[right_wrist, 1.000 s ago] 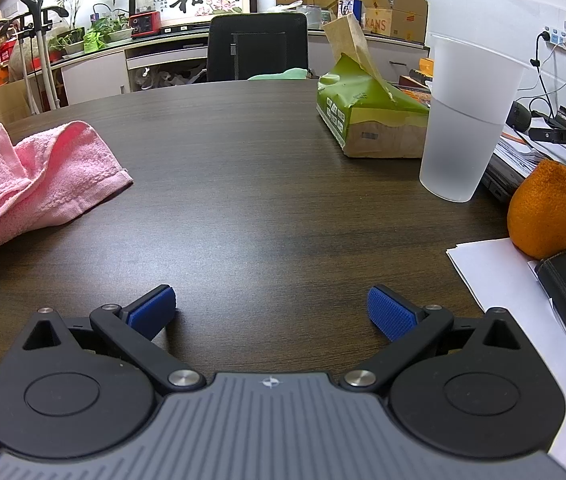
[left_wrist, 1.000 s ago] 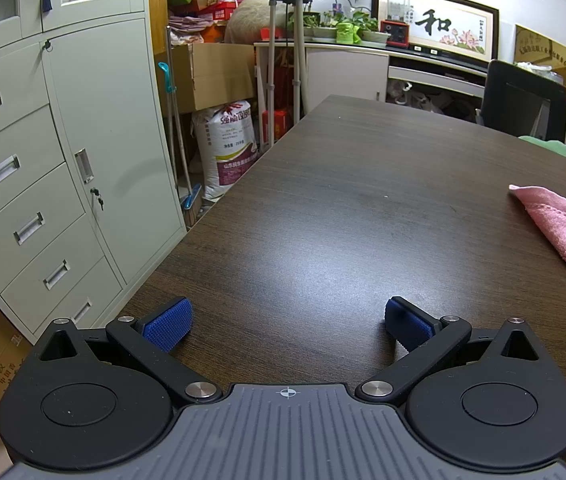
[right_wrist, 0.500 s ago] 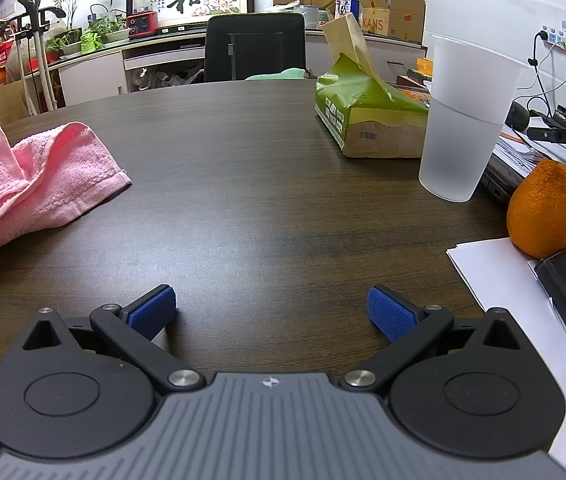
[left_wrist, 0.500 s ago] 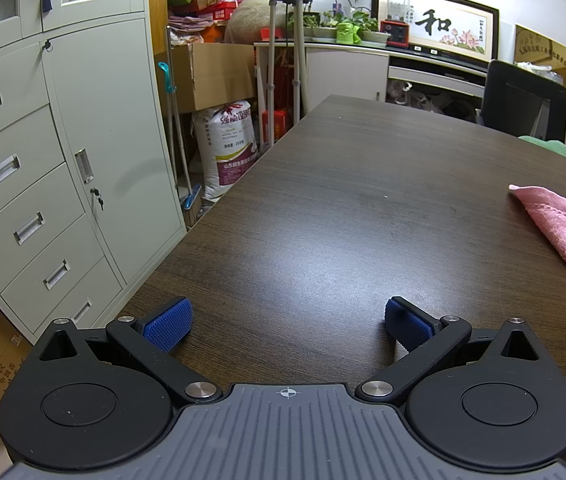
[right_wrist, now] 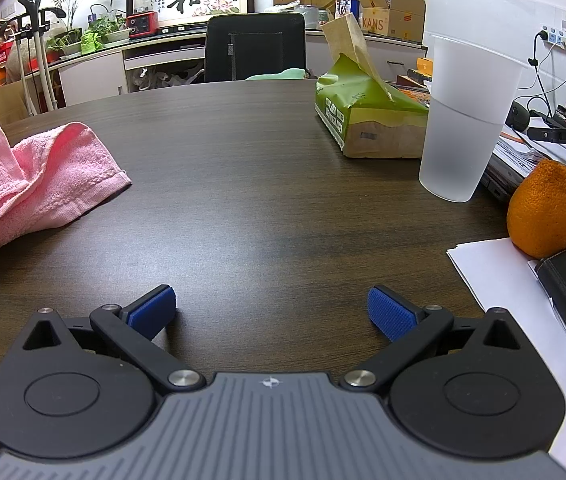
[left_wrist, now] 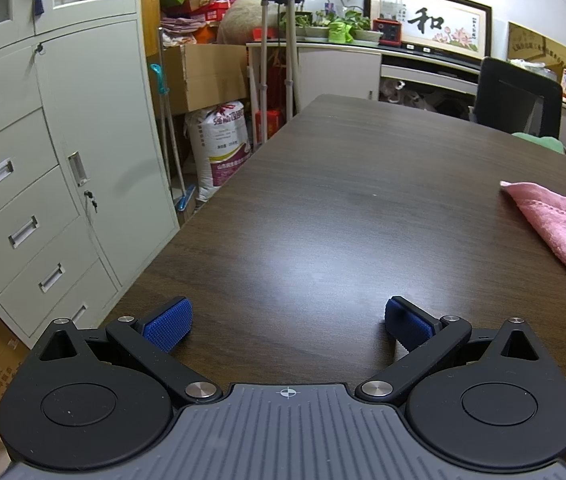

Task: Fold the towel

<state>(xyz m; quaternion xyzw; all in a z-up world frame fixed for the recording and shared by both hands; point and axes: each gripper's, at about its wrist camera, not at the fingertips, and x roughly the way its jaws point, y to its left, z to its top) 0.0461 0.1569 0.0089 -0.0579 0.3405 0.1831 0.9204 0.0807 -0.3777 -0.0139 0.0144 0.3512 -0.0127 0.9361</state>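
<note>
A crumpled pink towel lies on the dark wooden table, at the left of the right wrist view. Only its left corner shows at the right edge of the left wrist view. My left gripper is open low over the table's near left part, well left of the towel, with nothing between its blue pads. My right gripper is open too, low over the table, to the right of the towel and nearer than it, holding nothing.
To the right stand a green tissue pack, a frosted plastic cup, an orange fruit and papers. A black chair is behind the table. The table's left edge drops off beside grey cabinets.
The right wrist view has shifted slightly, with the towel a little lower and further left in it. The left gripper has stayed still. Both grippers remain open.
</note>
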